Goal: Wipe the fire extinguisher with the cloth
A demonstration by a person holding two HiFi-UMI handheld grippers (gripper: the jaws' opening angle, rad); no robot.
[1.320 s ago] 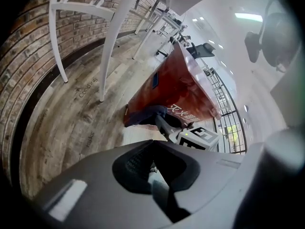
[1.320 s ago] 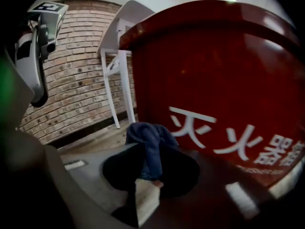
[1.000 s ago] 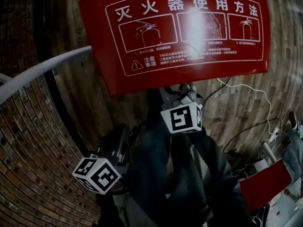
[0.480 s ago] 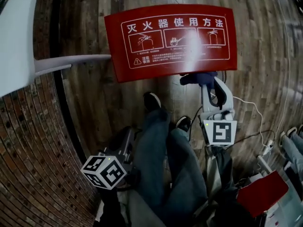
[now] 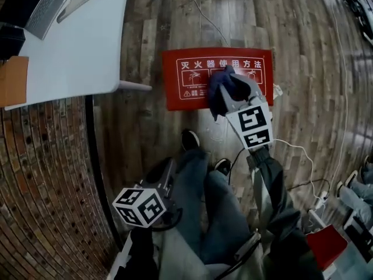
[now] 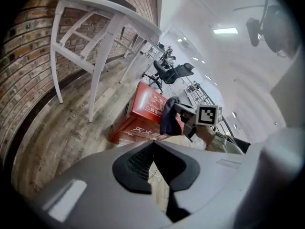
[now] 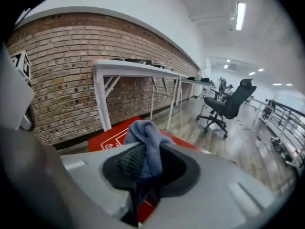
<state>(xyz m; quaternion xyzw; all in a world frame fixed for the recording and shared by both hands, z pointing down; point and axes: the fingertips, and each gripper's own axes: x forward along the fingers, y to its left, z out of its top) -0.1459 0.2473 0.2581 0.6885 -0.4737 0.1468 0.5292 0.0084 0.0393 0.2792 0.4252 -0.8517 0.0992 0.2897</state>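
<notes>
Grips bunched blue cloth (image 7: 145,140) in right tool (image 7: 139,173), over red extinguisher box (image 5: 182,95) lying flat, long side left-to-right; holds left tool (image 6: 153,147) pressed together, empty.

Soft woven cloth (image 5: 224,87), smooth red fire extinguisher box (image 5: 185,97), matt wood-plank floor (image 5: 303,51), rough brick wall (image 5: 46,174).

One left gripper (image 6: 152,147), one right gripper (image 7: 143,161), one cloth (image 7: 145,137), one red extinguisher box (image 5: 186,92), one black office chair (image 7: 228,106).
</notes>
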